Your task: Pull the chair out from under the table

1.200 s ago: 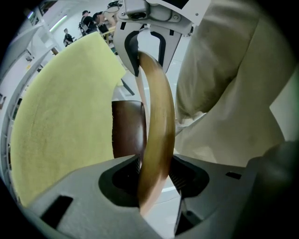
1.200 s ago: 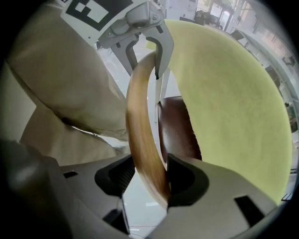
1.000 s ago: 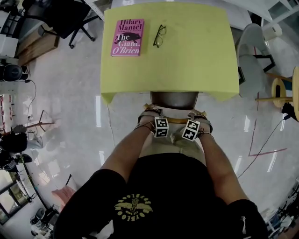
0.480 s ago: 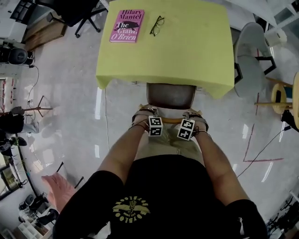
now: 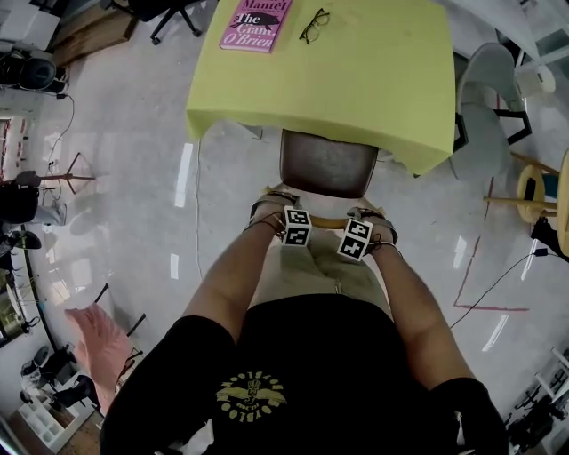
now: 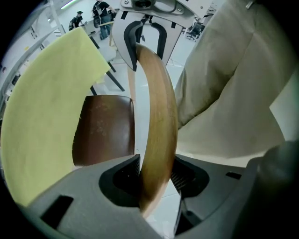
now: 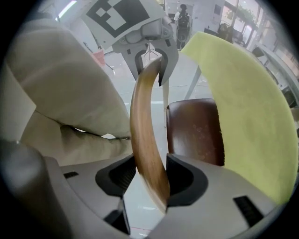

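Note:
The chair has a brown seat and a curved wooden back rail; most of the seat shows in front of the yellow table. My left gripper is shut on the rail's left part, and in the left gripper view both pads press the rail at the gripper's mouth. My right gripper holds the rail's right part. Its jaws are closing, with the rail pinched between them at the gripper. Both grippers point down.
A pink book and glasses lie on the table's far side. A grey chair and a wooden stool stand to the right. Cables cross the floor on both sides. The person's beige trousers are right behind the rail.
The chair has slid out from under the table toward the person, so more of the brown seat shows. Both grippers came back with the rail, still gripping it.

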{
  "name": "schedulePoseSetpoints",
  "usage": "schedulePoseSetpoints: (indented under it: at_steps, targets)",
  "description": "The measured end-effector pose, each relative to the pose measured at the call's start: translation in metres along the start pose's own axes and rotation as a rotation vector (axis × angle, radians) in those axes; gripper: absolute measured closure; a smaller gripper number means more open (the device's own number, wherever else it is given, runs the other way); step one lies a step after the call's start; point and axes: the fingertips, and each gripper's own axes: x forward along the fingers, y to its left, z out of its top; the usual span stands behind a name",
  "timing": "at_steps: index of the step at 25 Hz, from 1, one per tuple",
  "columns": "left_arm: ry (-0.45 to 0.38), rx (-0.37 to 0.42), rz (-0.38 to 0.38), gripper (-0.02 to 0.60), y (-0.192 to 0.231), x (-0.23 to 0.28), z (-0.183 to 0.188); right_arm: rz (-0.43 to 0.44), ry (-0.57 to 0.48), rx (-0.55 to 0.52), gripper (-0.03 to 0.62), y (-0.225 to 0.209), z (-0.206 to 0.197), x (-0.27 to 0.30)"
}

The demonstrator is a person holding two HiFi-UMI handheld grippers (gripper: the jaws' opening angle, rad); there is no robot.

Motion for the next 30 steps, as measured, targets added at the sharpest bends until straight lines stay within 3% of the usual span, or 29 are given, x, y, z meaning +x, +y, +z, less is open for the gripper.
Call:
schedulePoseSetpoints:
  at_steps: [5,11,19,30]
  targets:
    - [0.015,0.002,-0.041,0.408,-0.015,0.005,0.001,0.01,0.032,0.001,0.396,0.012,-0.002,0.006]
    - [-0.012,0.035,0.05,0.411,-0.033,0.007,0.001,-0.011,0.067,0.019,0.396,0.036,-0.001,0.012]
    - [-0.015,0.062,-0.021,0.416,-0.081,0.008,-0.025,-0.004,0.036,0.055,0.396,0.082,0.029,0.018]
    - [-0.06,0.097,-0.067,0.417,-0.123,0.006,-0.03,0.016,0.04,0.102,0.395,0.121,0.039,0.018]
